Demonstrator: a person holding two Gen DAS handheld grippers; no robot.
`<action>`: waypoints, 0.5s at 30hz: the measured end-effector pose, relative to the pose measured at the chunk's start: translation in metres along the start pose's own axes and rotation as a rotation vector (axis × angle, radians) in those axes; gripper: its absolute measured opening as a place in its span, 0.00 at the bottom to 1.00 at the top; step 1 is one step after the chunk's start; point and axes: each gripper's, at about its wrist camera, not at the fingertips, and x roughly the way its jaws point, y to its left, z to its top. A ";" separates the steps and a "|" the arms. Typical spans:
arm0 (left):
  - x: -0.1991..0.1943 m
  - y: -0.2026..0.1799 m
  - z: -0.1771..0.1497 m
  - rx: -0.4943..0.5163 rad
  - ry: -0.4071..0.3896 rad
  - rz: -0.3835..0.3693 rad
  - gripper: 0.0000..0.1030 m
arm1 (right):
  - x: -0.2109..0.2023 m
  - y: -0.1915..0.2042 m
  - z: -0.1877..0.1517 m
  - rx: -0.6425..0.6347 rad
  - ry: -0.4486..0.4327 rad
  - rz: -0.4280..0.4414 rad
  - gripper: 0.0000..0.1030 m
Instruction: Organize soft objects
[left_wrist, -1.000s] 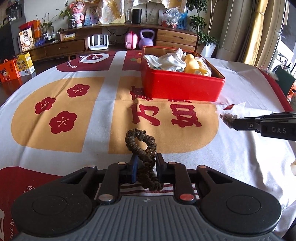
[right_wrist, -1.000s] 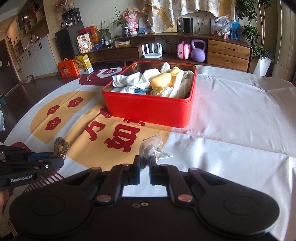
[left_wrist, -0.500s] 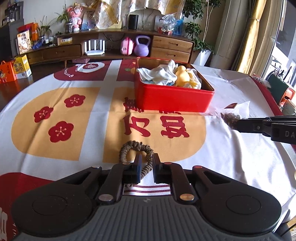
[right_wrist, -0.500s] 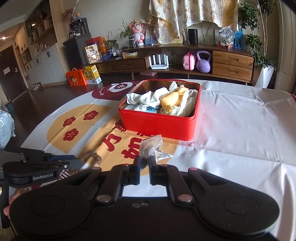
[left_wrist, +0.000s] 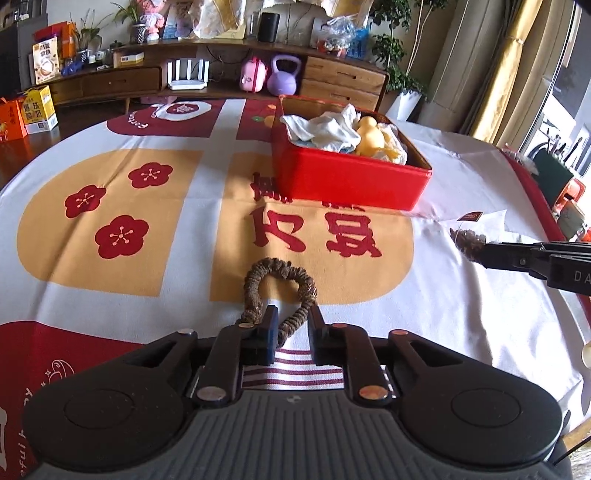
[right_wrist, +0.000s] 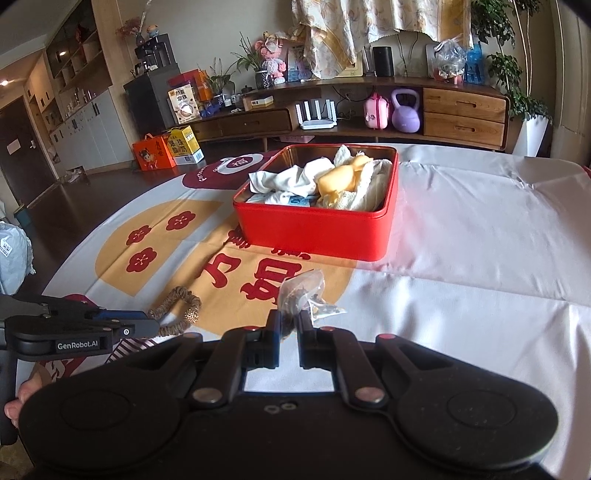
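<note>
A brown hair scrunchie (left_wrist: 280, 284) lies on the tablecloth, its near end between the fingers of my left gripper (left_wrist: 291, 321), whose jaws stand slightly apart around it. It also shows in the right wrist view (right_wrist: 177, 310). My right gripper (right_wrist: 288, 325) is shut on a small clear plastic packet (right_wrist: 301, 290) with dark bits inside, also in the left wrist view (left_wrist: 469, 236). A red tin box (left_wrist: 347, 177) holding white cloths and a yellow soft duck (left_wrist: 369, 134) stands ahead; it shows in the right wrist view too (right_wrist: 317, 229).
The table carries a white cloth (left_wrist: 461, 314) with orange panels and red flowers. A wooden sideboard (right_wrist: 369, 110) with a purple kettlebell, pink case and boxes stands behind the table. The table edge runs at the right (left_wrist: 546, 221).
Both grippers rose and pulled back from the box. The scrunchie went from hanging twisted in the left jaws to lying flat on the cloth, and the left jaws widened slightly.
</note>
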 end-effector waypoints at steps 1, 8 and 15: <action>0.001 -0.001 0.000 0.011 0.003 0.002 0.17 | 0.001 -0.001 -0.001 0.002 0.002 0.002 0.08; 0.004 -0.007 -0.003 0.054 -0.008 0.006 0.19 | 0.005 -0.004 -0.005 0.011 0.015 0.007 0.08; 0.001 -0.005 -0.002 0.067 -0.044 0.008 0.80 | 0.010 -0.006 -0.007 0.013 0.028 0.007 0.08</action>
